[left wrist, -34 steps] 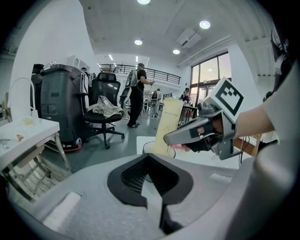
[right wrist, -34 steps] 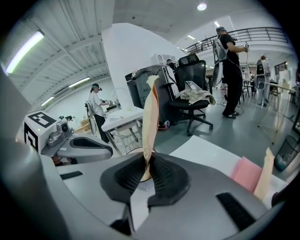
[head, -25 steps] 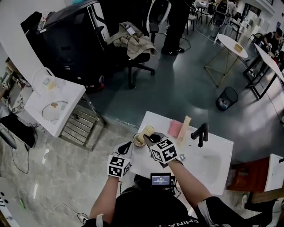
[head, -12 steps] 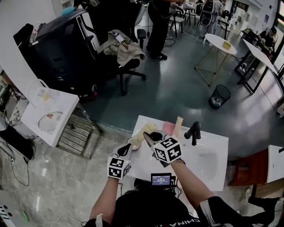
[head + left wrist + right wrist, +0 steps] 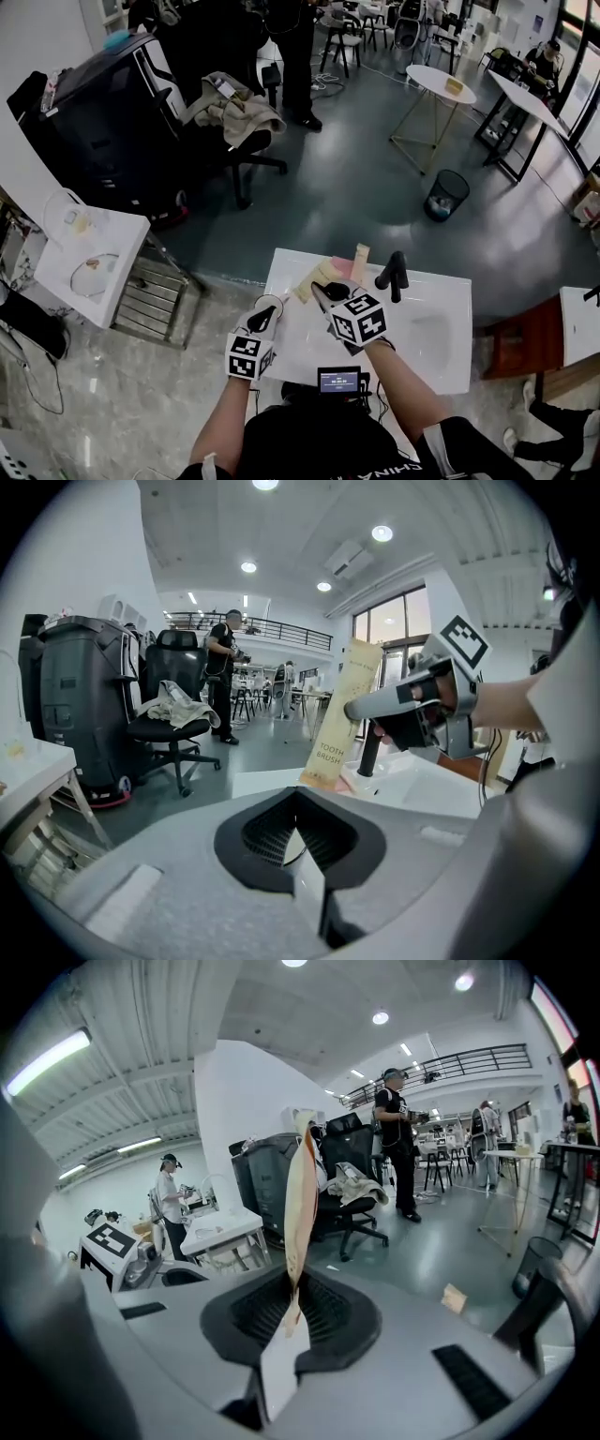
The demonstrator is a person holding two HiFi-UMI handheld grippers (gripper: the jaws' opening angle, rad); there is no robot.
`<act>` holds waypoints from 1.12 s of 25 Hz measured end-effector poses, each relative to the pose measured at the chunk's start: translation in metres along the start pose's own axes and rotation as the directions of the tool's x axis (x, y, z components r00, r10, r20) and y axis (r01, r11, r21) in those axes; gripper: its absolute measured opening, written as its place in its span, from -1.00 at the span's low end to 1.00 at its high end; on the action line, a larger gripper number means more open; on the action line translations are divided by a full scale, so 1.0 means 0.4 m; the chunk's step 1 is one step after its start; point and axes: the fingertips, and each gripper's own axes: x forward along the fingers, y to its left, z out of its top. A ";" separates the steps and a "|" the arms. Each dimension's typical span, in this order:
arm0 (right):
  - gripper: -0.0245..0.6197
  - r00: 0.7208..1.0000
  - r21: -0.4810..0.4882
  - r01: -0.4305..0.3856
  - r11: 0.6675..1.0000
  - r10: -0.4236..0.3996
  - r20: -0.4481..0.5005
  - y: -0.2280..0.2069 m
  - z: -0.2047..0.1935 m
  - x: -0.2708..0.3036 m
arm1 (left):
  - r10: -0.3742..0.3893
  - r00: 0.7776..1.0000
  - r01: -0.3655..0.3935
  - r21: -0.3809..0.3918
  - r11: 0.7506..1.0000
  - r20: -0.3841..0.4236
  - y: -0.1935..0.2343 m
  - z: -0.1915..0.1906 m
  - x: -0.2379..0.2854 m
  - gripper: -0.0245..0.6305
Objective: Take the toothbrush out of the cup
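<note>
A round pale cup (image 5: 269, 303) is at the left edge of the white sink counter (image 5: 300, 352). My left gripper (image 5: 265, 317) is shut on the cup's rim, and a thin pale wall shows between the pads of the left gripper (image 5: 305, 855). The toothbrush is a flat cream packet (image 5: 314, 277) printed TOOTH BRUSH (image 5: 339, 714). It is clear of the cup, up and to its right. My right gripper (image 5: 326, 291) is shut on the packet's lower end. In the right gripper view the packet (image 5: 300, 1204) rises edge-on from the right gripper (image 5: 286, 1321).
A black faucet (image 5: 392, 272) stands by the basin (image 5: 427, 337). A second cream box (image 5: 359, 261) and a pink item (image 5: 339, 267) lie at the counter's back edge. A small screen (image 5: 339, 380) sits at the front edge. A white side table (image 5: 84, 253) stands to the left.
The packet stood in the cup before. Now the right gripper has drawn it up and out, while the left gripper has carried the cup leftward to the counter's edge.
</note>
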 end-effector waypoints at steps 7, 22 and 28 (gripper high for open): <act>-0.81 0.998 0.056 0.045 0.997 -0.041 -0.056 -0.028 -0.088 -0.017 | -0.031 1.000 0.031 0.003 1.000 -0.007 -0.024 -0.007 0.020 -0.90; -0.83 0.995 0.053 0.041 0.998 -0.036 -0.091 0.000 -0.139 0.005 | -0.032 0.999 0.032 -0.014 0.999 0.007 -0.018 -0.008 0.011 -0.90; -0.83 0.995 0.046 0.032 0.998 -0.027 -0.092 0.001 -0.137 0.011 | -0.032 0.999 0.032 -0.011 0.999 0.022 -0.017 0.007 0.015 -0.90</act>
